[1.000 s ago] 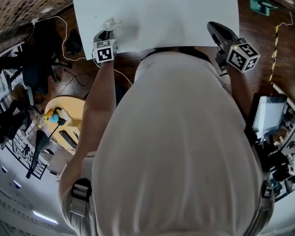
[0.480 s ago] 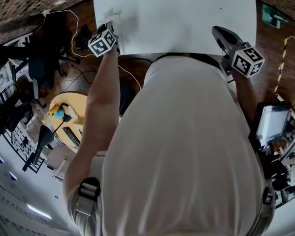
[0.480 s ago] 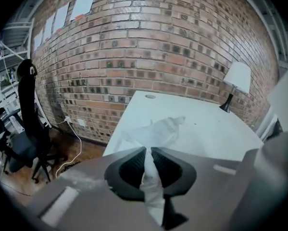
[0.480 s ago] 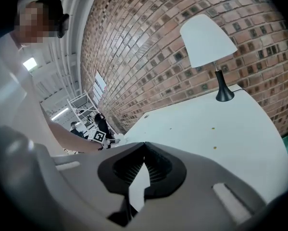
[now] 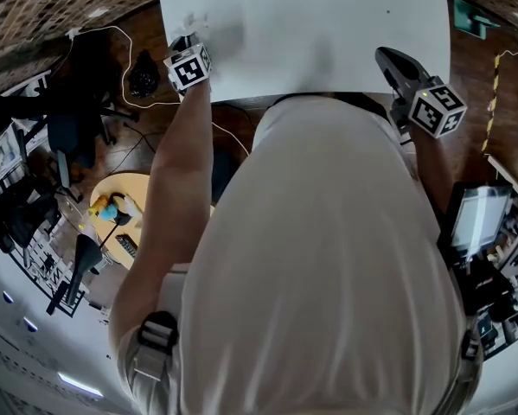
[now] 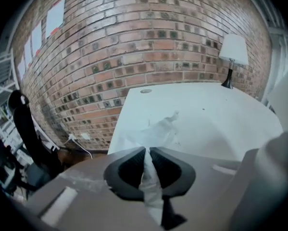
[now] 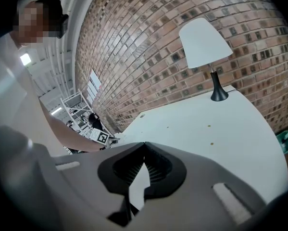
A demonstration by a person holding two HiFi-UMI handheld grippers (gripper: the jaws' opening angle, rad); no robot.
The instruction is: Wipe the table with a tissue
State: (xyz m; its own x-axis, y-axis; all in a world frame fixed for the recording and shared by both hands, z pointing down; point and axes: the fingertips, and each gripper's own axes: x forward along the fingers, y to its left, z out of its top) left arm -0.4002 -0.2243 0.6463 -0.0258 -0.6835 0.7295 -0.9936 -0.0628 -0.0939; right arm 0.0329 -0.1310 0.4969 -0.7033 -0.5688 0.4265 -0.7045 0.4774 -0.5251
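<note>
Head view, we logged left gripper (image 5: 186,38) at near-left corner of smooth white table (image 5: 328,24), left gripper view, jaws just then closing, pinching thin crumpled tissue (image 6: 158,131), long axis trailing forward onto tabletop, right gripper view, right gripper (image 7: 144,145), ribbed jaws met tip to tip, empty.

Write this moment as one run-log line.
left tongs: just closed further, pinching crumpled white paper tissue | tissue: trailing on white table, near its left edge | right tongs: shut, empty
</note>
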